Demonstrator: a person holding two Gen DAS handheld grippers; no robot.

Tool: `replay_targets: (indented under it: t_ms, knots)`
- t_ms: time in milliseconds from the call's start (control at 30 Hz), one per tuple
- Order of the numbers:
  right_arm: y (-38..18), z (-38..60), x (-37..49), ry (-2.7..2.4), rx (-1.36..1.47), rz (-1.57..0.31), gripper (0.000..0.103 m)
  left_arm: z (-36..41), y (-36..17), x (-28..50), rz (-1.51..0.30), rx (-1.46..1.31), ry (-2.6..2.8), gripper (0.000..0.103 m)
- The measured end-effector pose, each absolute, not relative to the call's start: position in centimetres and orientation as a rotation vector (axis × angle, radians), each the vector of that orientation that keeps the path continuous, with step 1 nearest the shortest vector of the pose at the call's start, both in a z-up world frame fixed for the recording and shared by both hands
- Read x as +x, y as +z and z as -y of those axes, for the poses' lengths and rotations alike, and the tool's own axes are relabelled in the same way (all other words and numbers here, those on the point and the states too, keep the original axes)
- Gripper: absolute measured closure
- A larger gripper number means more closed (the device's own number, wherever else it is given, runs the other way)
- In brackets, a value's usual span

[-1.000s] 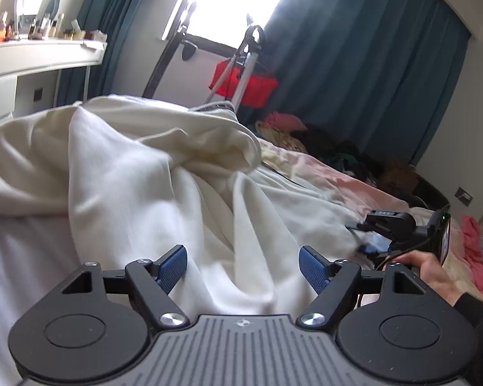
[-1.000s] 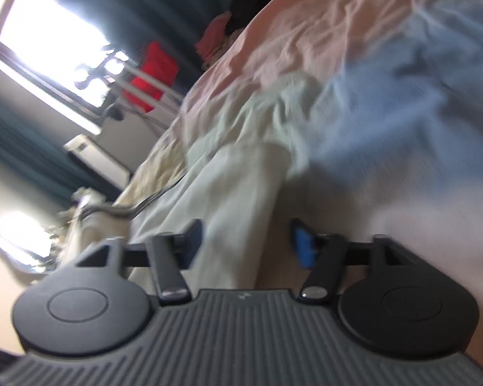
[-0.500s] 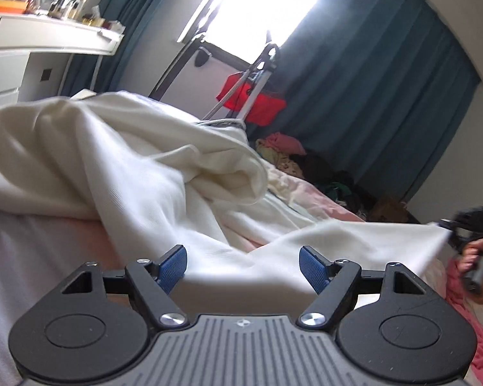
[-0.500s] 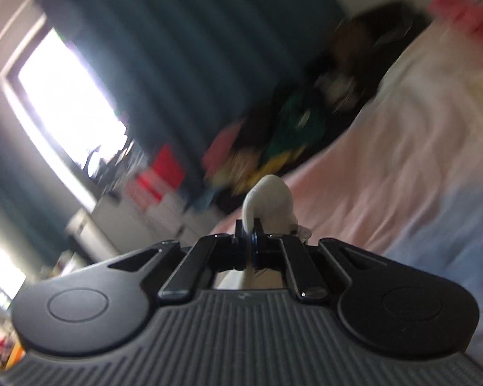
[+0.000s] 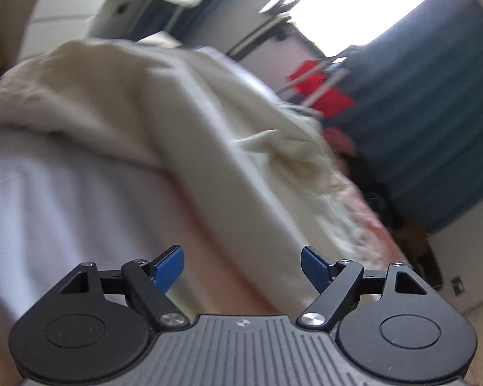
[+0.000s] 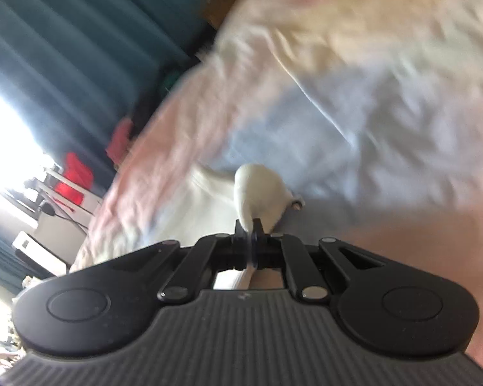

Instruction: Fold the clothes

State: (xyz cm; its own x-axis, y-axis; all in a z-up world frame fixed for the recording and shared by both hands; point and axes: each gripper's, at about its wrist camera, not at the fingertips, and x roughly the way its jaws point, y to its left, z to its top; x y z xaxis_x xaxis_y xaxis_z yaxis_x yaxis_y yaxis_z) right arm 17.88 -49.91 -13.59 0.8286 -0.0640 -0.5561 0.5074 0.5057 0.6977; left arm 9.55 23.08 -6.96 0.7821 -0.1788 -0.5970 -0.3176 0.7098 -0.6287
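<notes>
Gripping a bunched fold of the cream garment (image 6: 257,186), my right gripper (image 6: 248,230) has its jaws pressed together on the cloth at 12 o'clock. My left gripper (image 5: 242,265) gapes wide, holding nothing; the garment trails from 6 towards 10 o'clock across the bed (image 5: 48,199). Teal curtains (image 5: 434,112) hang at 2 o'clock.
</notes>
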Motion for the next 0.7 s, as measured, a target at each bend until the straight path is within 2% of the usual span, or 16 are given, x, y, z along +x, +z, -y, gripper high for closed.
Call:
replay_targets:
  t_ms: [133, 300, 400, 500, 533, 567, 600, 633, 700]
  knots:
    - [-14.7, 49.9, 16.8, -0.332, 0.976, -0.515, 0.097, -27.6, -8.5, 10.0, -0.697, -1.030, 0.186, 0.022]
    - [-15.6, 49.7, 17.7, -0.334, 1.005, -0.509, 0.097, -32.5, -11.0, 9.0, -0.430, -1.365, 0.319, 0.022]
    - [-15.5, 49.9, 18.0, -0.340, 1.044, -0.481, 0.097, -34.3, -11.8, 9.3, -0.369, -1.425, 0.386, 0.031]
    - [-15.2, 49.5, 18.6, -0.353, 0.999, -0.477, 0.097, -35.9, -11.8, 9.6, -0.349, -1.420, 0.438, 0.046]
    - [-15.1, 49.5, 18.8, -0.361, 0.986, -0.477, 0.097, -36.4, -11.7, 9.7, -0.352, -1.417, 0.432, 0.058]
    - [-15.1, 49.5, 18.8, -0.369, 0.983, -0.475, 0.097, -37.0, -11.5, 9.9, -0.369, -1.405, 0.419, 0.076]
    - [-15.1, 49.6, 18.8, -0.377, 0.983, -0.473, 0.097, -37.6, -11.1, 9.9, -0.399, -1.378, 0.420, 0.088]
    - [-15.0, 49.6, 18.8, -0.380, 0.991, -0.472, 0.097, -38.3, -10.3, 9.7, -0.420, -1.345, 0.415, 0.094]
    - [-14.7, 49.8, 18.6, -0.384, 1.014, -0.466, 0.097, -39.6, -8.4, 9.0, -0.452, -1.273, 0.395, 0.096]
